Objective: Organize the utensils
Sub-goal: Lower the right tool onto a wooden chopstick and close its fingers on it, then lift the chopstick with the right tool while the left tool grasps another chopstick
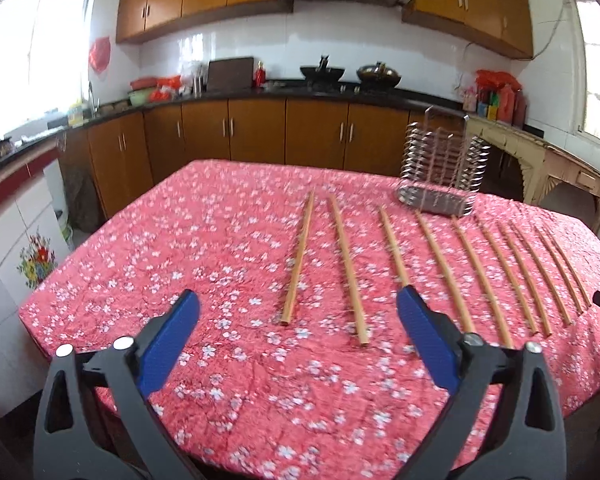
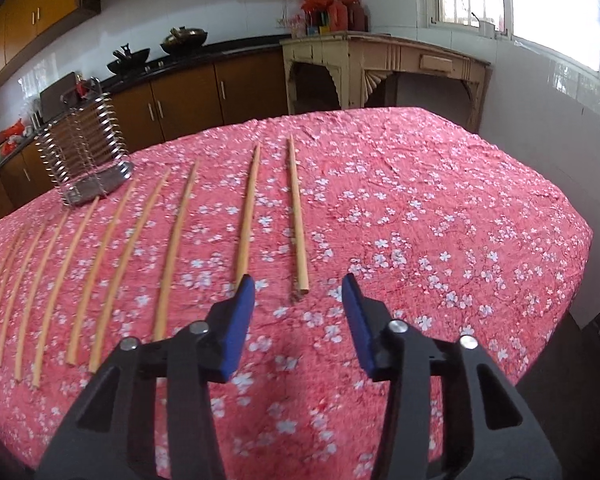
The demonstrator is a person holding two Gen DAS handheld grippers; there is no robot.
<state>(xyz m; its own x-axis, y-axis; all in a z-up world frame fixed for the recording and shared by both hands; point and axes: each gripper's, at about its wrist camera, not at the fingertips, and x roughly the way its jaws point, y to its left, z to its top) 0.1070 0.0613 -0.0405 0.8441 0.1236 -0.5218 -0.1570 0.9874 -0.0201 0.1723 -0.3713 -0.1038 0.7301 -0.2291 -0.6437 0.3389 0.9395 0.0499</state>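
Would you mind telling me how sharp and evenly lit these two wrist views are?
Left wrist view: fisheye bends the counter; the chopsticks and wire holder are motion-smeared; the left window is blown out. Right wrist view: the window glares white, the tablecloth is softly blurred, and the corners vignette dark.

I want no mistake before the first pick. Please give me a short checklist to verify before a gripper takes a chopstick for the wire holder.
1. Right gripper empty, jaws apart: ok.
2. Left gripper empty, jaws wide: ok.
3. Rightmost chopstick lies apart from its neighbour, with room for a finger between them: ok.
4. Right gripper lined up over that chopstick's near end: ok, roughly.
5. Wire holder upright on the tablecloth: ok.
6. Holder empty inside: cannot tell.
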